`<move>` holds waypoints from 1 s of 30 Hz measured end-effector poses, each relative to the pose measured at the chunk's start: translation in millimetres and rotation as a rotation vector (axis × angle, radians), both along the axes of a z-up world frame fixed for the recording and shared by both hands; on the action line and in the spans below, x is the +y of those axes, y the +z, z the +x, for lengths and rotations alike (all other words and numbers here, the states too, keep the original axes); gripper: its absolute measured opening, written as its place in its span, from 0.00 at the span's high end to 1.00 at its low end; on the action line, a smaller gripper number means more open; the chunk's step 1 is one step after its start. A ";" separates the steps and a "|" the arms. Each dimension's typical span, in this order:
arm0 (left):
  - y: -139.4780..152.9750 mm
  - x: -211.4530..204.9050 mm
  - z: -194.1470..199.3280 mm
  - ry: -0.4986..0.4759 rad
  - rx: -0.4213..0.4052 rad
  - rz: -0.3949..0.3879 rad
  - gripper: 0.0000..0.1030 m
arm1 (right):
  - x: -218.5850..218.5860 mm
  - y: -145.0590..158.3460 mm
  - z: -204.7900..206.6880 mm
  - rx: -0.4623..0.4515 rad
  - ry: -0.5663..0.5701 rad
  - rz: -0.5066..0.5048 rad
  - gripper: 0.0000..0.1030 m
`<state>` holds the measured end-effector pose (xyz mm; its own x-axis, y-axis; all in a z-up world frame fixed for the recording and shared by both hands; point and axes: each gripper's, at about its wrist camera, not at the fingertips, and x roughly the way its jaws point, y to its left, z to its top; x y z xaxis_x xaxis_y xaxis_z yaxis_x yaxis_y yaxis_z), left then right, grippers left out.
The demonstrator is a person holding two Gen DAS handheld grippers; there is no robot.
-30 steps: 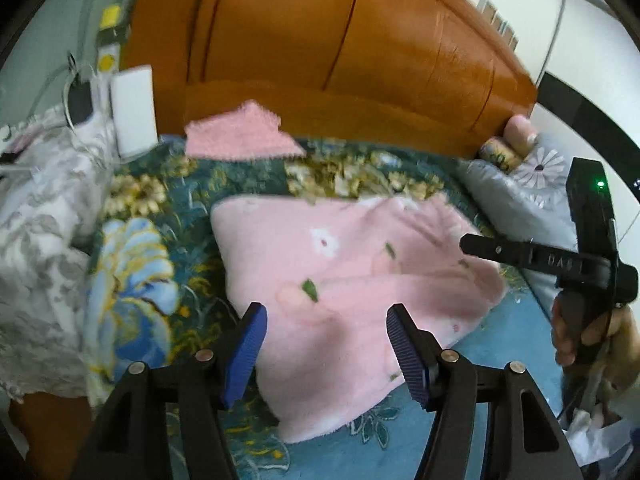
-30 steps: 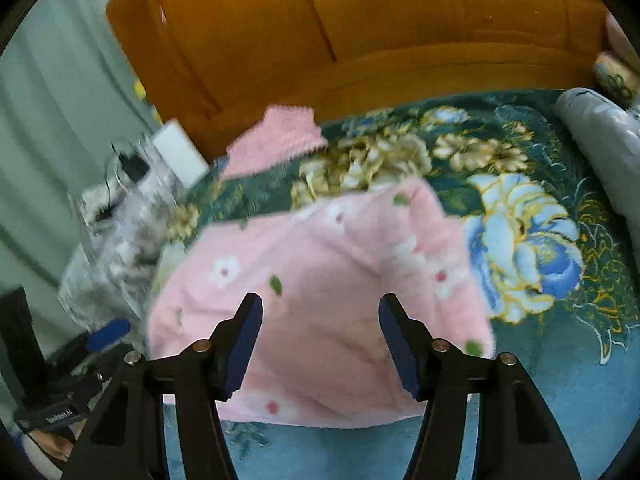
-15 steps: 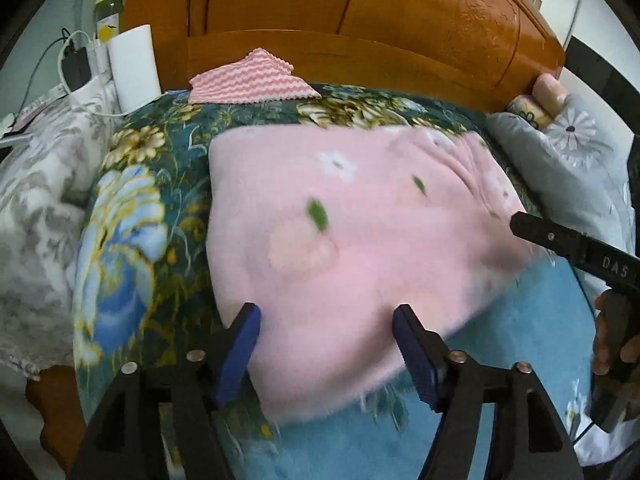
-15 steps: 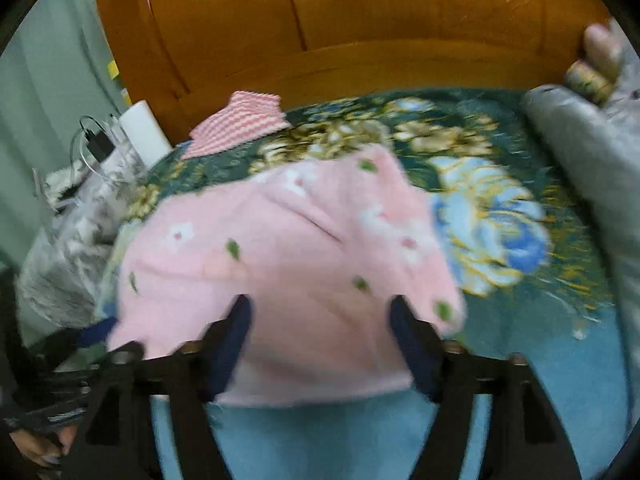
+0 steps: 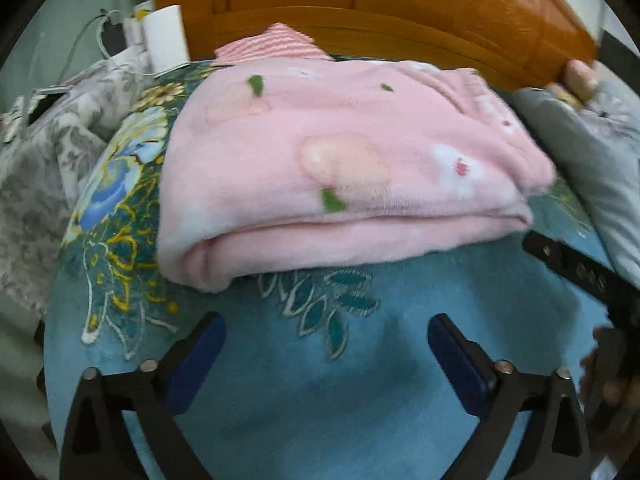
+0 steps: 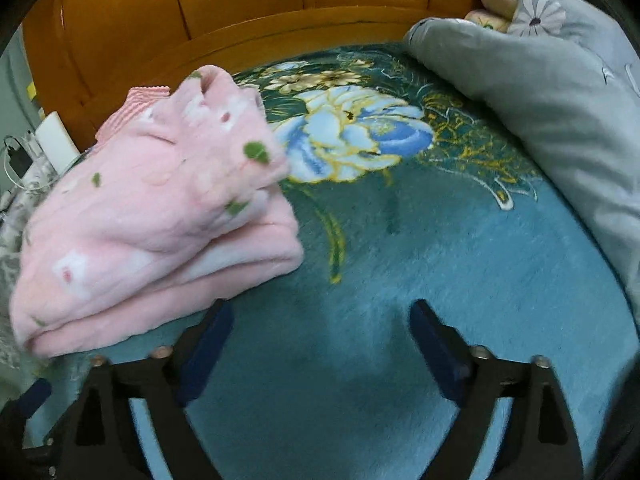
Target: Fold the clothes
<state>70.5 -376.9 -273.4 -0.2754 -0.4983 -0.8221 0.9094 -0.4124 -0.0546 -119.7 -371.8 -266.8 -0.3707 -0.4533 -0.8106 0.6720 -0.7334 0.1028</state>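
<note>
My left gripper [image 5: 326, 354] sits nearer, jaws apart and empty, squarely facing the pink garment [image 5: 344, 176] lying crosswise on the bed [image 5: 360, 380] just ahead, while my right gripper [image 6: 320, 340], also gaping, sees it off left.

glossy orange-brown wooden headboard [image 6: 248, 8] spans the back w/ carved panels. bed covered by teal plush blanket w/ blue & yellow flower print [image 6: 400, 240]. grey quilted bedding w/ daisy motif [image 6: 560, 92] bunched at right. pale green wall [image 5: 80, 12] at left, white box-shaped device [image 5: 166, 38] & cables beside it.
</note>
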 end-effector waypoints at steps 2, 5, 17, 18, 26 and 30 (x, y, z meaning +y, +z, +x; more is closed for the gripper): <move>-5.8 0.0 -8.6 0.039 -0.022 -0.034 0.00 | -5.3 -4.2 -0.5 0.017 0.054 0.007 0.09; -17.7 -0.6 -11.9 0.124 -0.069 -0.053 0.00 | -18.6 -11.0 6.0 0.073 0.176 0.053 0.09; -20.3 6.4 -10.2 0.155 -0.055 -0.089 0.00 | -23.1 -25.0 -1.9 0.096 0.252 0.039 0.06; -20.6 3.7 -9.2 0.154 -0.054 -0.088 0.00 | -22.6 -25.0 -0.1 0.096 0.251 0.040 0.06; -17.8 1.9 -9.0 0.213 -0.078 -0.095 0.00 | -24.3 -27.5 -0.9 0.108 0.248 0.048 0.04; -17.1 1.5 -5.9 0.221 -0.075 -0.095 0.00 | -25.5 -28.4 -1.5 0.113 0.246 0.051 0.04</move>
<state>64.5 -375.4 -290.4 -0.0906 -0.6160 -0.7825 0.9781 -0.2030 0.0465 -121.1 -397.3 -295.2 -0.3439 -0.5004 -0.7945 0.8355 -0.5493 -0.0156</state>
